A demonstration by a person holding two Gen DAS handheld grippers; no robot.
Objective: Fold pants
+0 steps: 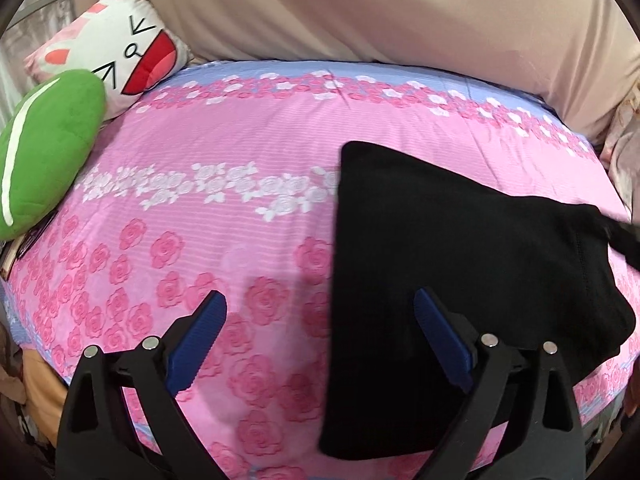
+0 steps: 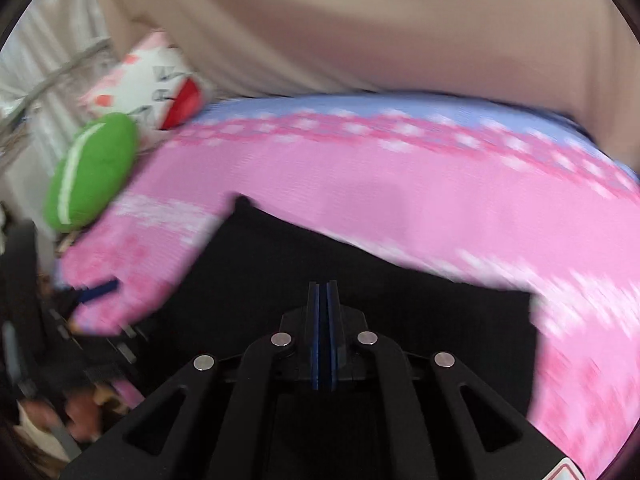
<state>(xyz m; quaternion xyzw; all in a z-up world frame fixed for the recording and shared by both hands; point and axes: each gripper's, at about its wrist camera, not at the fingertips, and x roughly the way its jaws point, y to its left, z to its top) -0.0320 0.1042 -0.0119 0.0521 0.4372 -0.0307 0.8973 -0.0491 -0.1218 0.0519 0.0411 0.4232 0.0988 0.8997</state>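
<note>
A bed (image 1: 248, 128) with a pink rose-patterned cover filled both views, and a broad beige cloth (image 1: 360, 12) hung or lay along its far edge. The black pants (image 1: 440, 248) lay on the cover, bundled into a rough folded block toward the right in the left wrist view, one dark end trailing off to the right. At the bed's far left corner a white cushion (image 1: 120, 48) with a drawn face sat against the beige cloth, and a green plush cushion (image 1: 48, 152) lay just in front of it, touching it. The left gripper (image 1: 320, 312) stood wide open with nothing between its fingers, one blue pad over bare cover, the other over the pants' near edge. The right gripper (image 2: 324, 286) was closed, its pads together over the pants (image 2: 360, 280); the blurred view showed no cloth pinched between them.
</note>
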